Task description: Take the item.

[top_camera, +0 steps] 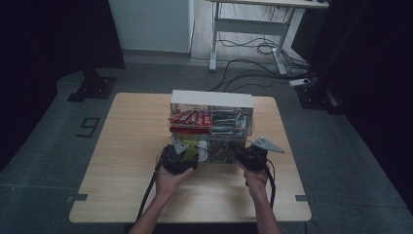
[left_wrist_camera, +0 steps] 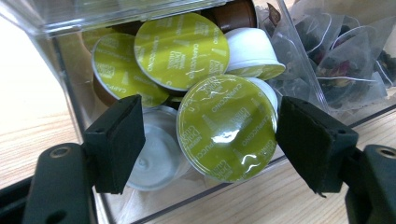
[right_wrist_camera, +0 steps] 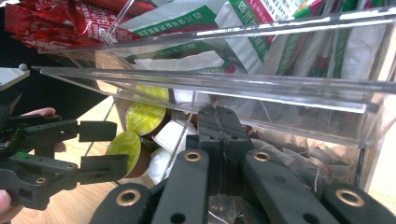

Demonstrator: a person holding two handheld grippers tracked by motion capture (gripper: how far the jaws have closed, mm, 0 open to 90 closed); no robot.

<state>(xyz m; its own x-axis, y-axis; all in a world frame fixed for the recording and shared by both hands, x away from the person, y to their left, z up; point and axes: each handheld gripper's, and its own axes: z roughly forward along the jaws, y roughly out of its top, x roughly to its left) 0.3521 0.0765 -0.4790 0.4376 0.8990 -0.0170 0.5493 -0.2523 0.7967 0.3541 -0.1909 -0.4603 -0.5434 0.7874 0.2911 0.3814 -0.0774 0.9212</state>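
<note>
A clear plastic organiser stands mid-table with its bottom drawer pulled out toward me. The drawer's left compartment holds several coffee capsules with green lids. My left gripper is open over that compartment, and one green-lidded capsule lies between its pads; the left pad stands clear of it. From the right gripper view, the left gripper straddles that capsule. My right gripper is shut at the drawer's right half, jaws pressed together; whether they pinch the clear wall I cannot tell.
Tea bags fill the drawer's right compartment. Red sachets and green-and-white packets sit in the upper tier, whose clear shelf overhangs the drawer. Bare tabletop lies left and in front.
</note>
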